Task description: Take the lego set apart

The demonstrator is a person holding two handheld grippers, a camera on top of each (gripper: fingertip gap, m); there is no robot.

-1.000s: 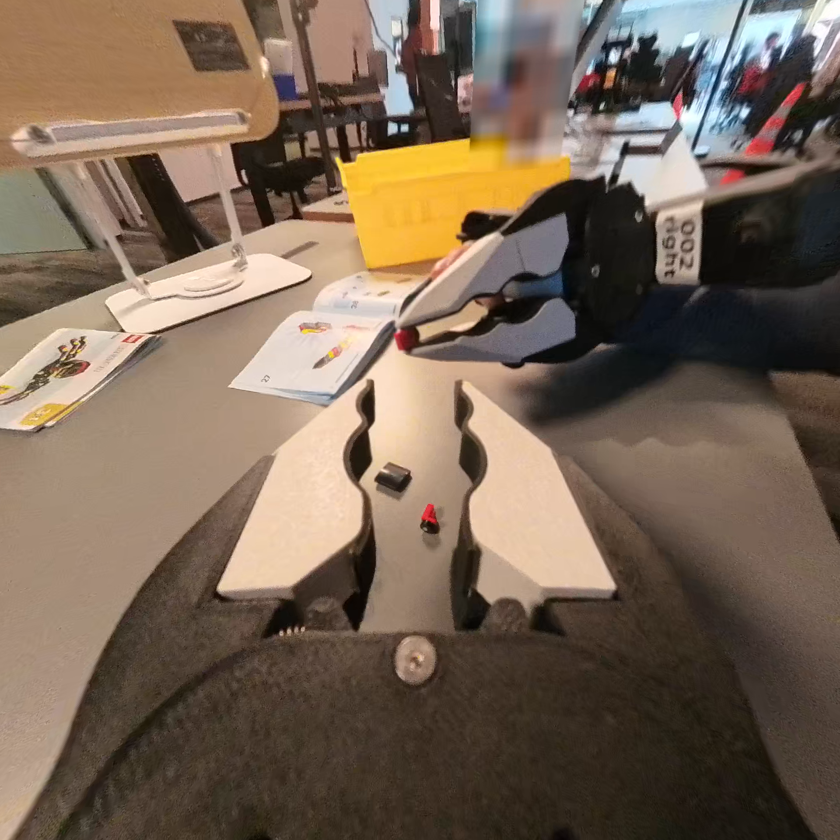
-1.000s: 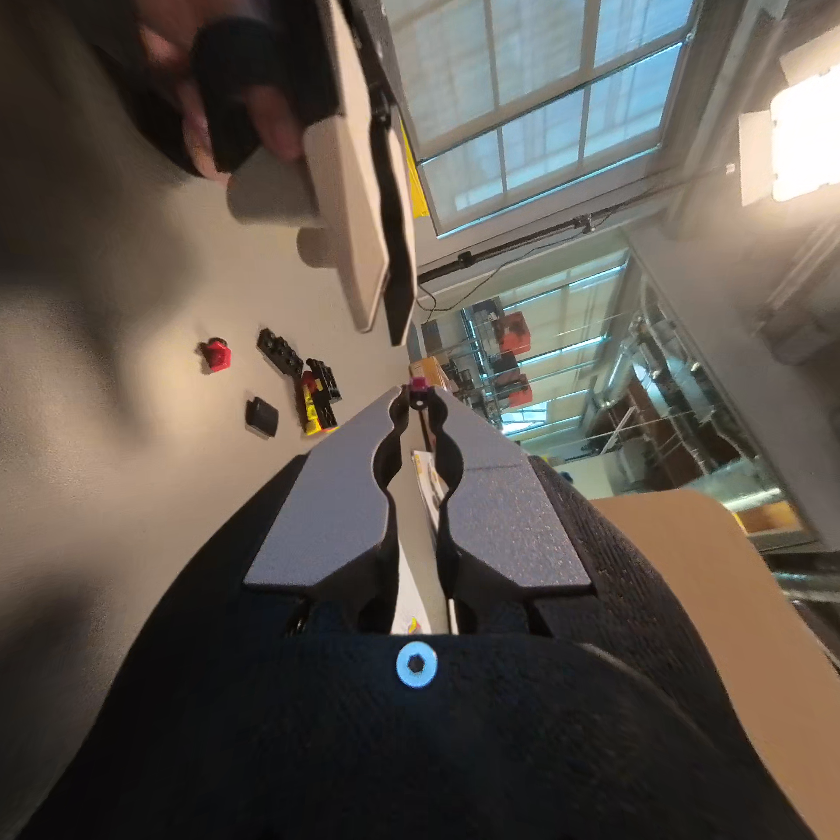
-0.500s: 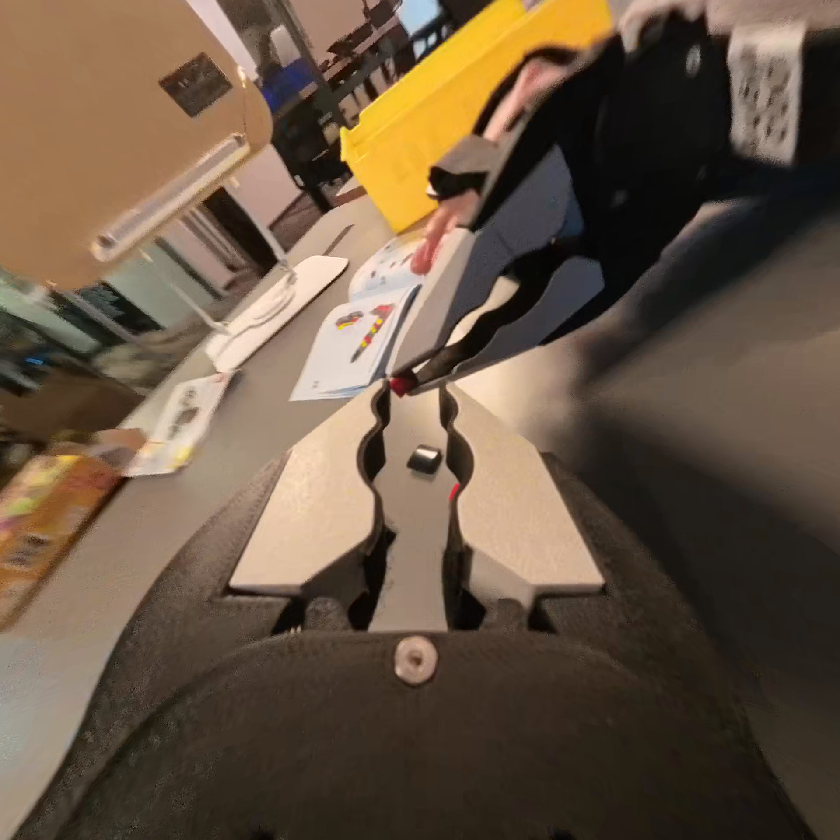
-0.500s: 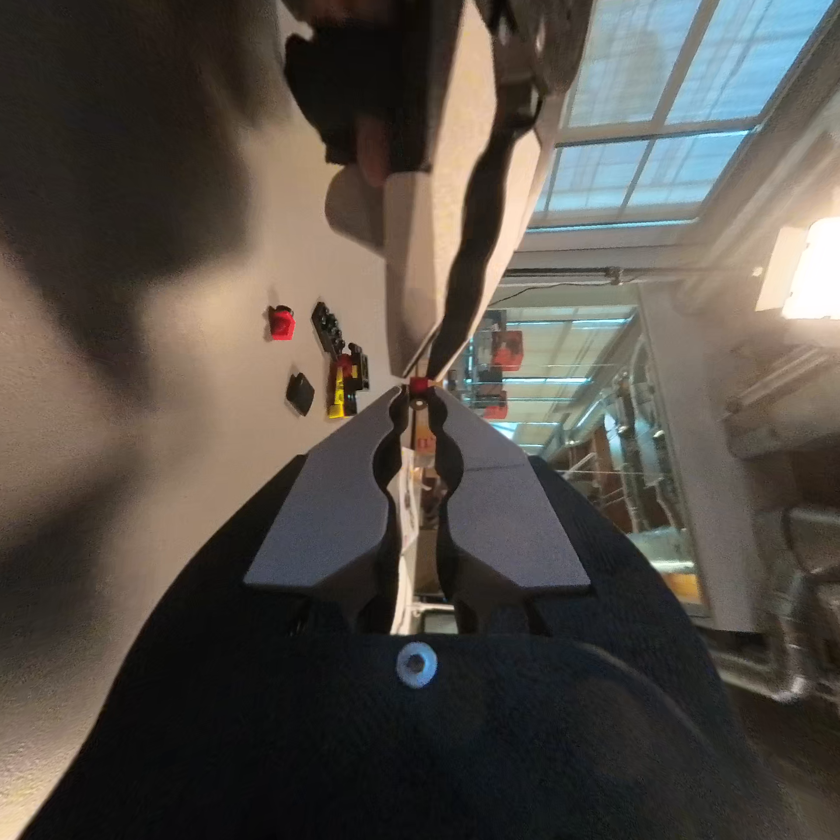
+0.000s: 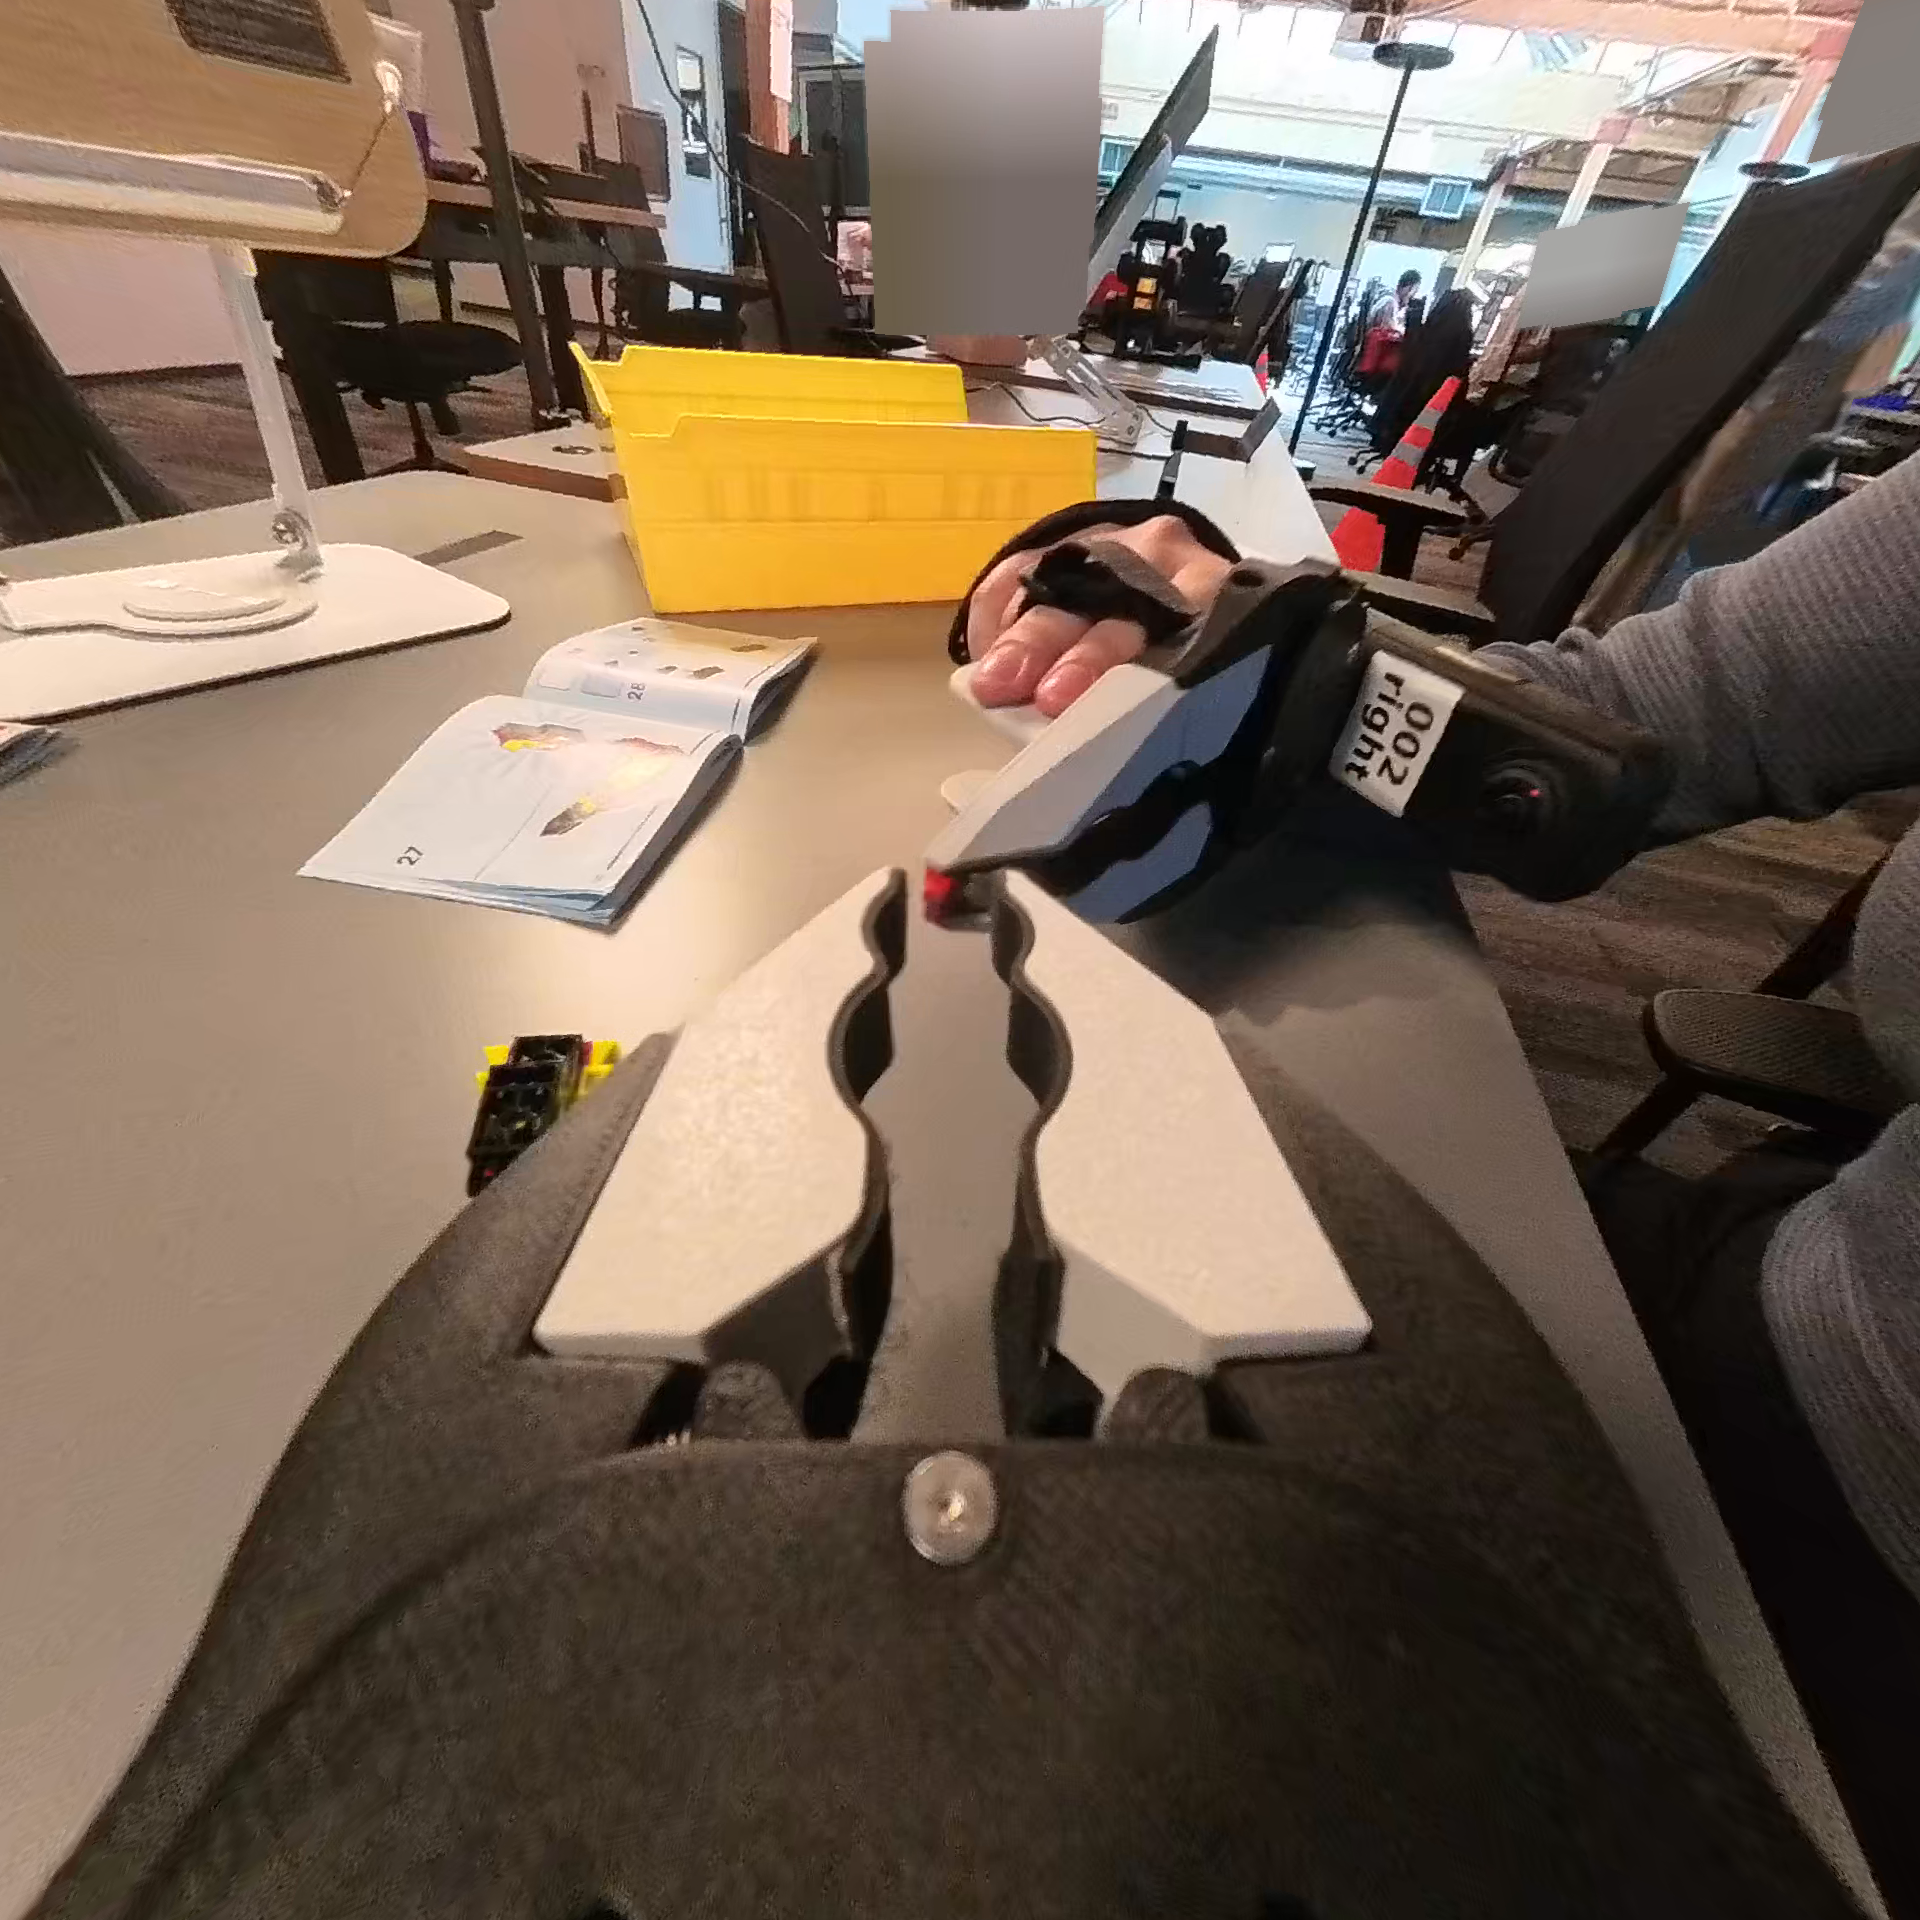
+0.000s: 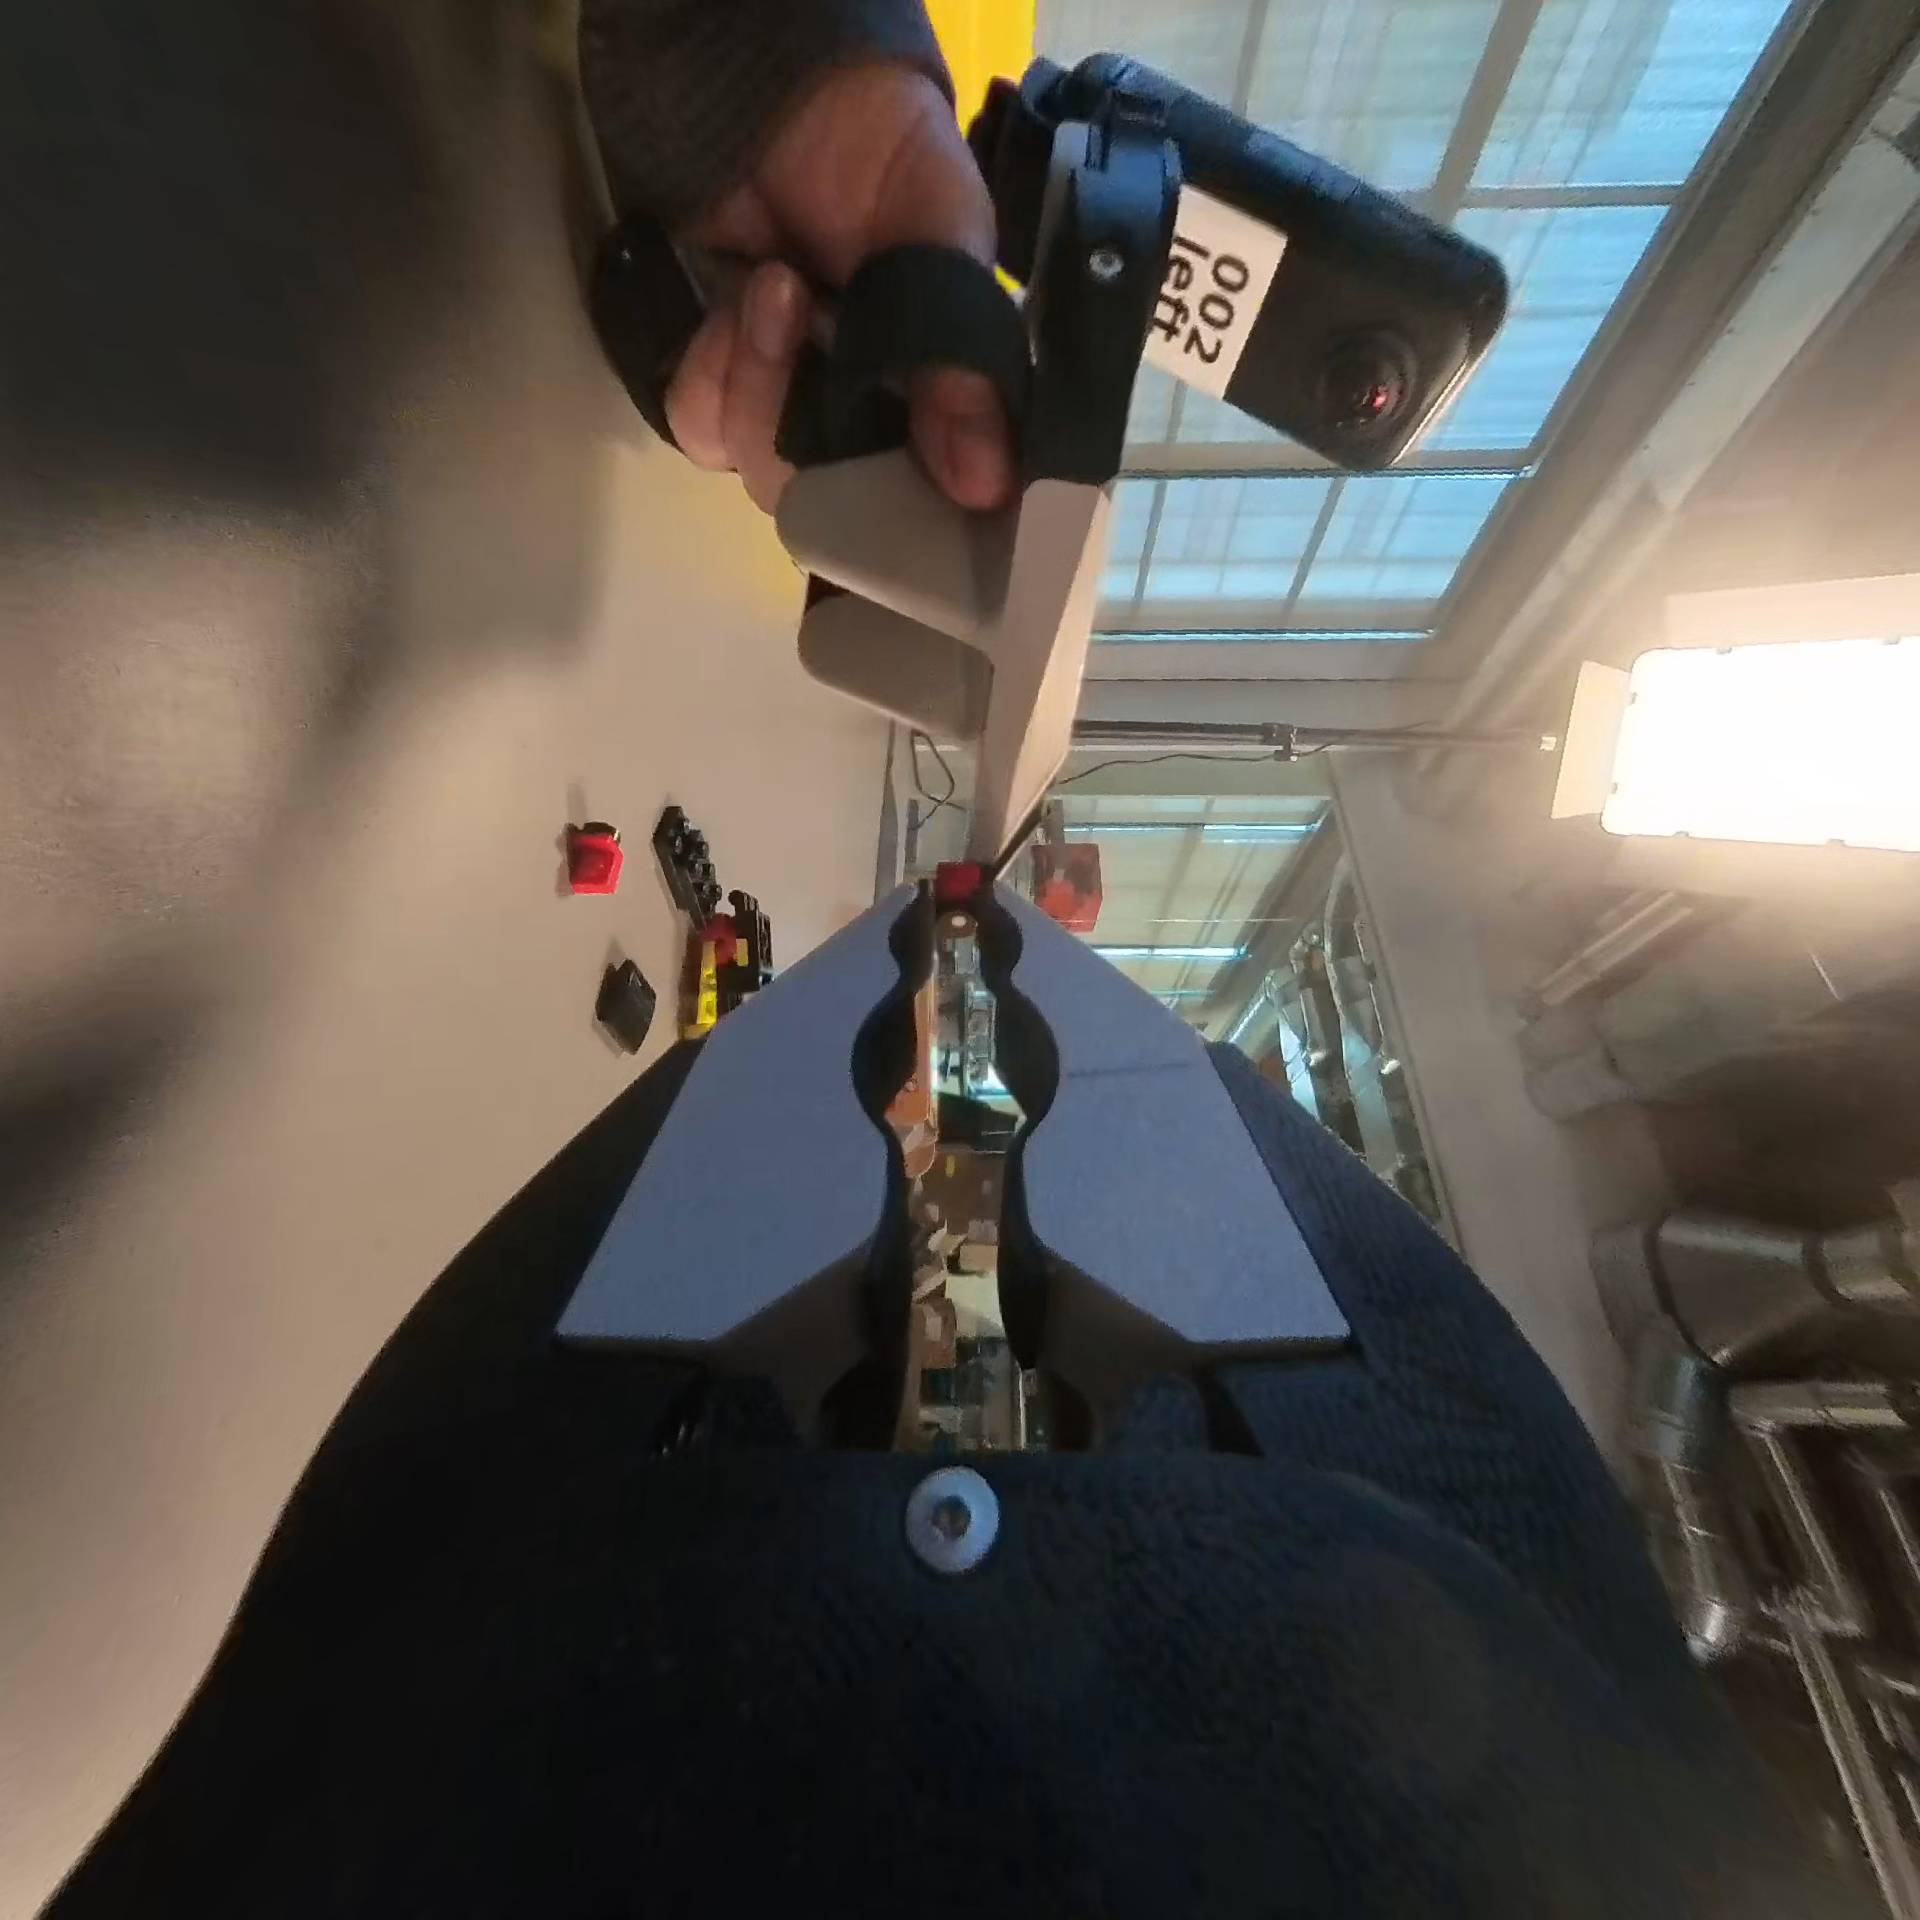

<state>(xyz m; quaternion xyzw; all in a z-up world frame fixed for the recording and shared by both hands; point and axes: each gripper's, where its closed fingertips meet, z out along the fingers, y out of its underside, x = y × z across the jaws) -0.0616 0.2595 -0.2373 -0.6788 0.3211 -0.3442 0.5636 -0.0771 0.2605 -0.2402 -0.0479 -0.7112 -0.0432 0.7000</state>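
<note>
My right gripper is shut on a small red lego piece and holds it in the air above the table. In the left wrist view the red piece sits between the fingertips of my left gripper, whose jaws are narrowed but still apart. A slit shows between its left pad and the piece. The left gripper's tip reaches the piece from above in the right wrist view. A black and yellow partial build lies on the grey table; it also shows in the right wrist view.
Loose on the table lie a red brick, a black studded plate and a black slope piece. An open booklet, a yellow bin and a white stand base stand farther back. A chair is right. The tips of both grippers are at nearly the same place. The red brick sits 7 cm or so from the ends of my right fingers.
My left gripper rose off the table, away from the loose black and red pieces, and narrowed its jaws around the red piece. My right gripper kept its grip throughout.
</note>
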